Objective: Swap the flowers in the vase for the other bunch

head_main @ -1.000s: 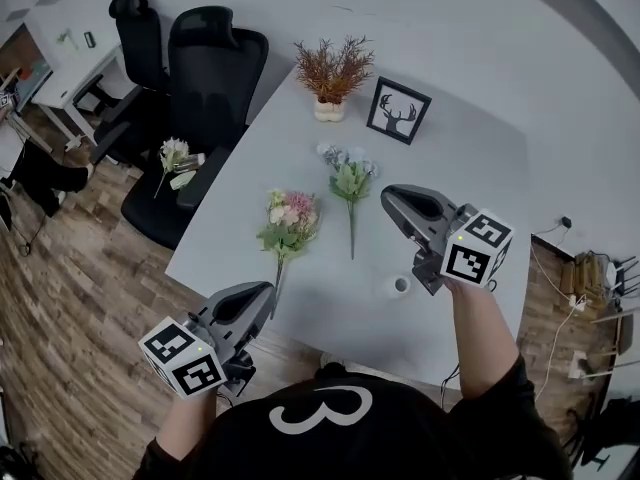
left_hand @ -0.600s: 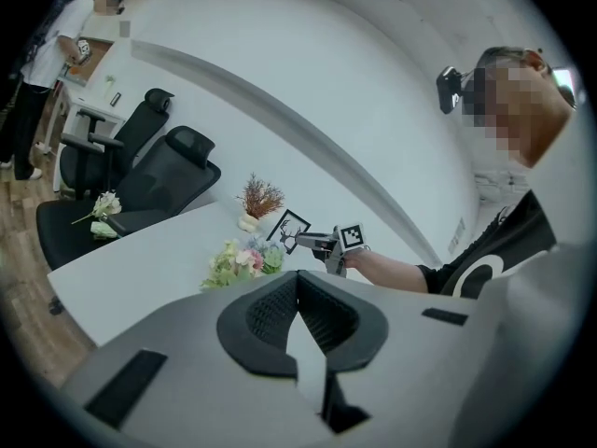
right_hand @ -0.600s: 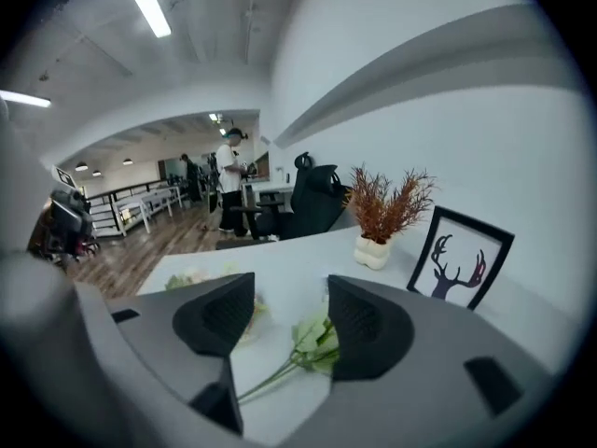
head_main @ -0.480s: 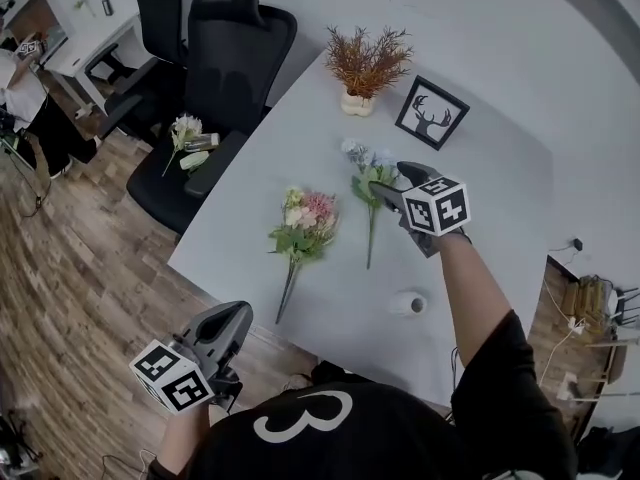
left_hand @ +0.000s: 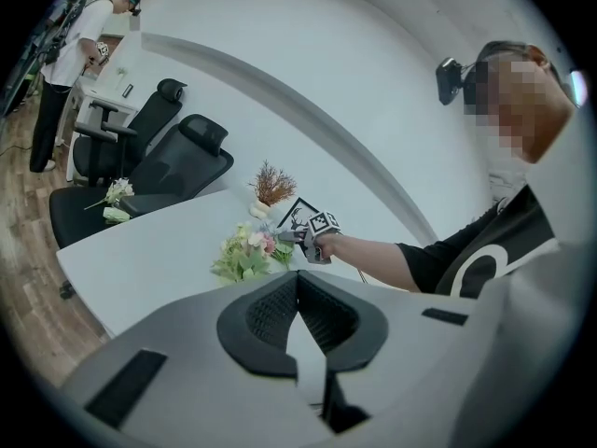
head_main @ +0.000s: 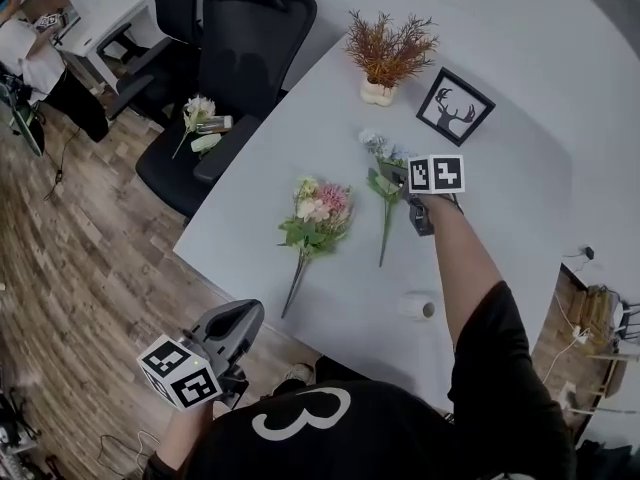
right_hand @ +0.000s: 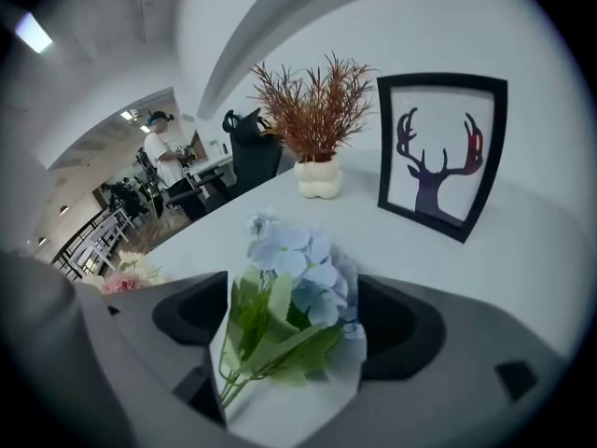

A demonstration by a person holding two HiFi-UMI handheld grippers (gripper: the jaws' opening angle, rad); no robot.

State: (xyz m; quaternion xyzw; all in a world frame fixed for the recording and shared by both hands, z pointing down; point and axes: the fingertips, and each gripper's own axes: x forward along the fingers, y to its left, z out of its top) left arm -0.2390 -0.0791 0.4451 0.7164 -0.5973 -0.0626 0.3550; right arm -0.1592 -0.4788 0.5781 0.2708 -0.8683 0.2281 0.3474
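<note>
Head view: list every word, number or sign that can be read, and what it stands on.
"3": white, on the person's black shirt.
Left marker cube, right marker cube: square codes only, no letters.
Framed deer picture: a silhouette, no words.

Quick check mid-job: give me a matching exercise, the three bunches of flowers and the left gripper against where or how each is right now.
1. blue bunch
2. pink bunch
3. white bunch
4. left gripper

A. shut, holding nothing
B. on the black chair
C. between the open jaws of the right gripper
D. flat on the table, no gripper at it

Pairs: 1-C, 2-D, 3-B, 4-A.
The right gripper's jaws have just been opening; the blue bunch lies between them, not gripped.
</note>
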